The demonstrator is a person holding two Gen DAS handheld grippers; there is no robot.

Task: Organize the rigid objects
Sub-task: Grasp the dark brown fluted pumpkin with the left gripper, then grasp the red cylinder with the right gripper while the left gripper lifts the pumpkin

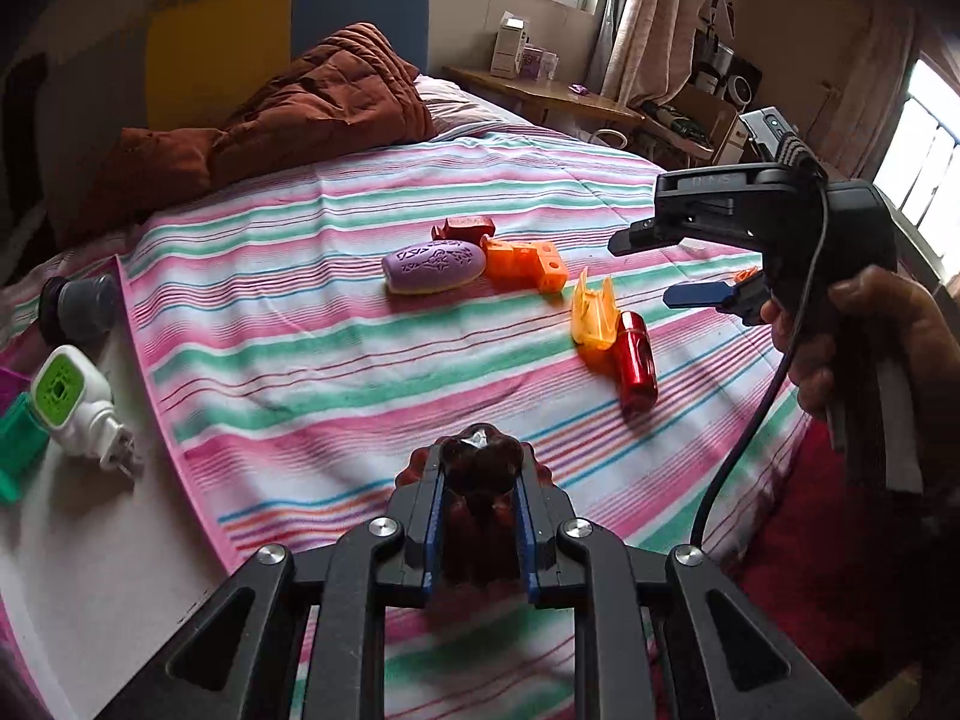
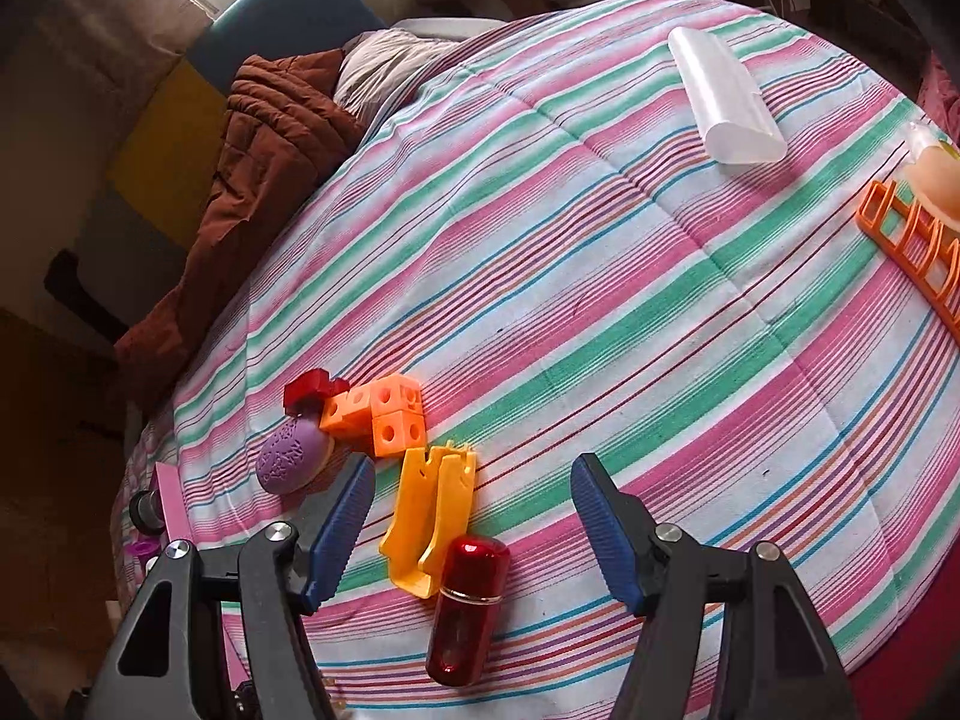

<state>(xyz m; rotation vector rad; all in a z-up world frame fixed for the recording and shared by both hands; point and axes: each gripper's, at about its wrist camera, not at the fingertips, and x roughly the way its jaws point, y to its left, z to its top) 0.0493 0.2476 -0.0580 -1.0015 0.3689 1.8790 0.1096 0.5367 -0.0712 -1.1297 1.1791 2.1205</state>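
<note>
My left gripper [image 1: 479,483] is shut on a dark red ridged object [image 1: 480,468] and holds it above the striped bedspread [image 1: 336,360]. My right gripper [image 2: 471,516] is open and empty over a yellow clip [image 2: 429,516] and a shiny red capsule [image 2: 468,606]; it also shows in the left wrist view [image 1: 657,267]. Beyond lie orange linked cubes [image 2: 381,414], a purple egg-shaped piece [image 2: 294,456] and a dark red block [image 2: 312,390]. The same group shows in the left wrist view: purple piece [image 1: 433,266], cubes [image 1: 525,264], clip [image 1: 594,315], capsule [image 1: 636,363].
A white plug-in device with a green face [image 1: 69,396], a grey knob [image 1: 81,306] and a teal piece [image 1: 18,444] lie at the left. A clear white tube [image 2: 723,99], an orange rack [image 2: 912,240] and a peach item [image 2: 936,177] lie at the far right. A brown quilt [image 1: 312,102] is at the bed's head.
</note>
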